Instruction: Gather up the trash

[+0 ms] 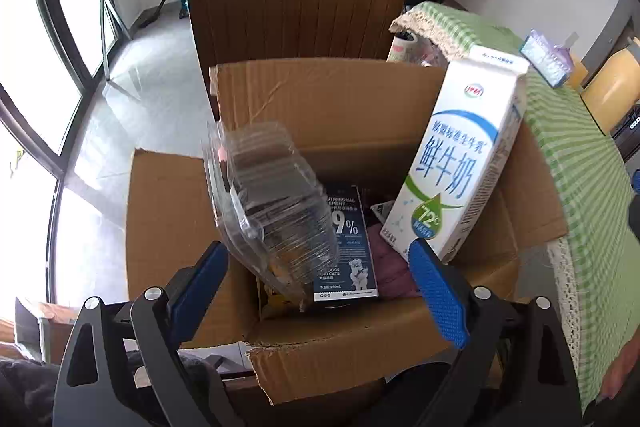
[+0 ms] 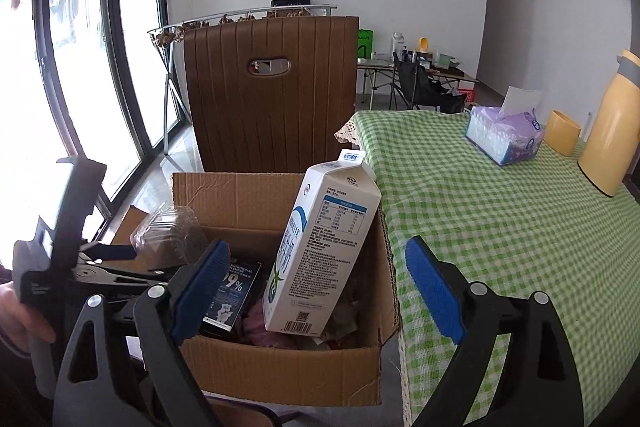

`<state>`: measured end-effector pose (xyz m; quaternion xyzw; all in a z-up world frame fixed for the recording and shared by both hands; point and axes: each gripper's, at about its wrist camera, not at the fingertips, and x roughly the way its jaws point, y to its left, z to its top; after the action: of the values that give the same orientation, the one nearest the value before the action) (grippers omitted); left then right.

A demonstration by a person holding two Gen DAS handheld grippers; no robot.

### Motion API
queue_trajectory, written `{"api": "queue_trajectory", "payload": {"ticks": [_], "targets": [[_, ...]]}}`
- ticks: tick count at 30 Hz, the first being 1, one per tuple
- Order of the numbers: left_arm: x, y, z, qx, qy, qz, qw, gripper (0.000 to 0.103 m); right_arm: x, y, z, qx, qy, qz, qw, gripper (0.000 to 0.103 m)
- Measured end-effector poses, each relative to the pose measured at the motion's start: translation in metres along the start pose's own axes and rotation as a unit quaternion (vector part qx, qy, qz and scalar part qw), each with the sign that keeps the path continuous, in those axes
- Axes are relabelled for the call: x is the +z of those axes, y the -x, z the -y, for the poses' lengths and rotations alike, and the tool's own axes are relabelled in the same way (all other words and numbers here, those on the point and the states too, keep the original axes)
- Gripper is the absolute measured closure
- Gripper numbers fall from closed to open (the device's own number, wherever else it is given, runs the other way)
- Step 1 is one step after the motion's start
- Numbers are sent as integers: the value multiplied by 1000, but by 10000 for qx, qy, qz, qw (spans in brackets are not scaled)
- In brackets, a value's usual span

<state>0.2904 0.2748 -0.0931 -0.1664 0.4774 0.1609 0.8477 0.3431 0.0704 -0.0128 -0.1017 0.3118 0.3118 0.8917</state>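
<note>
"鲜牛奶" and "72°c" on the milk carton [image 1: 456, 163]; "9%" and "cats" on the dark box [image 1: 352, 247]

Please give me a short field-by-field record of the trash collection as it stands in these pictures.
container: cardboard box beside the checked table
in box: milk carton leaning upright; dark pet-supplement box
over box: clear plastic clamshell, free of the pads
left gripper: open
right gripper: open, empty
left on table: tissue pack, yellow flask
</note>
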Motion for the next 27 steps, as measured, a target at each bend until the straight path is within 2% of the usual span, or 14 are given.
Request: {"api": "queue_trajectory", "payload": {"ticks": [7, 10, 15, 19, 23, 27], "targets": [[2, 77, 16, -91, -131, 768, 9969, 12, 5, 30, 9, -82, -44, 107, 9999, 17], [-2, 103, 22, -17, -232, 1066, 9940, 11, 4, 44, 12, -134, -53, 153, 9998, 17], [-13, 150, 37, 172, -410, 1786, 9829, 9, 3, 68, 14, -149, -21, 255, 9996, 17], [-25, 189, 47, 320, -548, 2401, 9687, 9, 7, 91, 13, -221, 75, 480, 9986, 17], [-36, 221, 56, 399, -605, 2911, 9539, 8, 11, 125, 10, -187, 135, 1017, 9945, 13], [-52, 255, 62, 489, -600, 3541, 9320, 8, 11, 155, 6, -154, 184, 1585, 9871, 13]]}}
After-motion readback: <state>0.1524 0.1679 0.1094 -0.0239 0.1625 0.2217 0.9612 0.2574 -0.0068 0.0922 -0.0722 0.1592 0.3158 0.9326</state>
